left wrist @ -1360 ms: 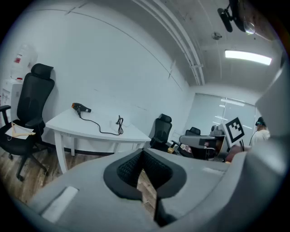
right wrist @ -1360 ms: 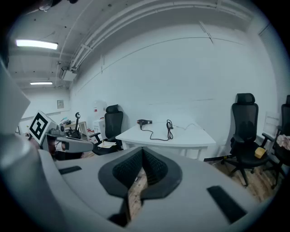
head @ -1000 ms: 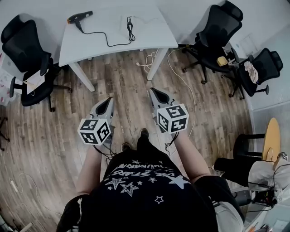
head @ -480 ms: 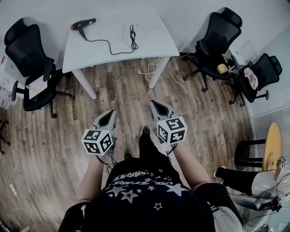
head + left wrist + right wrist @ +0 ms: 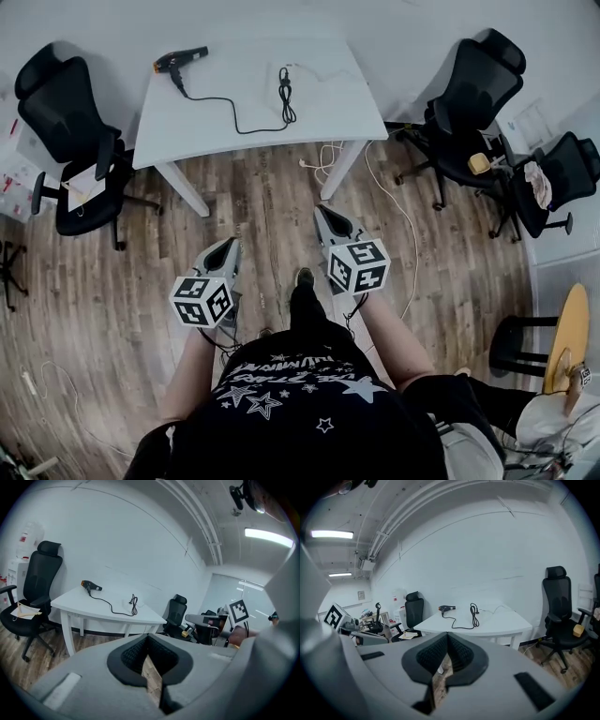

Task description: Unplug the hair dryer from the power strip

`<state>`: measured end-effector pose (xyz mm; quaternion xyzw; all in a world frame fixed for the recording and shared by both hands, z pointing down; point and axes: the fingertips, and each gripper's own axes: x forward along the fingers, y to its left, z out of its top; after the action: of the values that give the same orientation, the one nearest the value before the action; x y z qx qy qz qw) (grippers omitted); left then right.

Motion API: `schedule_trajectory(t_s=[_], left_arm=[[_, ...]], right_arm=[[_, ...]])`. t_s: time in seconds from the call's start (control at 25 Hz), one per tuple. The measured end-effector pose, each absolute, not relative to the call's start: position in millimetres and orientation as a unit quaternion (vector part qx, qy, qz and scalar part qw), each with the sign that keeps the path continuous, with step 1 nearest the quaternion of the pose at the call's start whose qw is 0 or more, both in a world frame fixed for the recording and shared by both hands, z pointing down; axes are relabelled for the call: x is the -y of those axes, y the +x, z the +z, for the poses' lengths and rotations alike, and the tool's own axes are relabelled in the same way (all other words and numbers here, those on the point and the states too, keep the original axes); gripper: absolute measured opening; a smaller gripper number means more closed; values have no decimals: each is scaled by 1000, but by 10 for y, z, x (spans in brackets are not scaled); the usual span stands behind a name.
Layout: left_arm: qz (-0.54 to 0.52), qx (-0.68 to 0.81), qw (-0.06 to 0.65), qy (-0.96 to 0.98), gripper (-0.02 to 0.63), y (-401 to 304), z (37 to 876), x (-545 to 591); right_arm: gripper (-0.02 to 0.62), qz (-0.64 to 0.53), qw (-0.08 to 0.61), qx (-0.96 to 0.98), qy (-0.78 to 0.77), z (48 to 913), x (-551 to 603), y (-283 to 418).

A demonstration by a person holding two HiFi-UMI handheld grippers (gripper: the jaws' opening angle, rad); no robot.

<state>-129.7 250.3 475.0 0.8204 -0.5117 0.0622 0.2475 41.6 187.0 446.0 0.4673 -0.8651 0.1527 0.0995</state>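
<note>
A black hair dryer with an orange end lies at the far left of the white table. Its black cord runs across the top to a bundled coil. A thin white lead lies beside the coil; I cannot make out the power strip itself. Both grippers hang over the wooden floor, well short of the table. The left gripper is shut and empty, and so is the right gripper. The left gripper view shows the dryer far beyond the closed jaws. In the right gripper view the dryer is equally distant.
Black office chairs stand left of the table and at the right. White cables trail on the floor by the table's right leg. A round wooden table sits at the right edge.
The table and hair dryer sit lower and nearer in the head view. Both grippers have travelled forward with the person and stayed shut.
</note>
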Motion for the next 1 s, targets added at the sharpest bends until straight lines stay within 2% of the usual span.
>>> schedule_trajectory(t_s=[0.4,1.0], left_arm=[[63,531,251,807,8,-955,4713,-1379],[74,578,227,780,8,-649,4663,-360]], right_arm=[[9,166,96,877,441,4448,-607,690],[9,180,95,889,410,4559,392,1158]])
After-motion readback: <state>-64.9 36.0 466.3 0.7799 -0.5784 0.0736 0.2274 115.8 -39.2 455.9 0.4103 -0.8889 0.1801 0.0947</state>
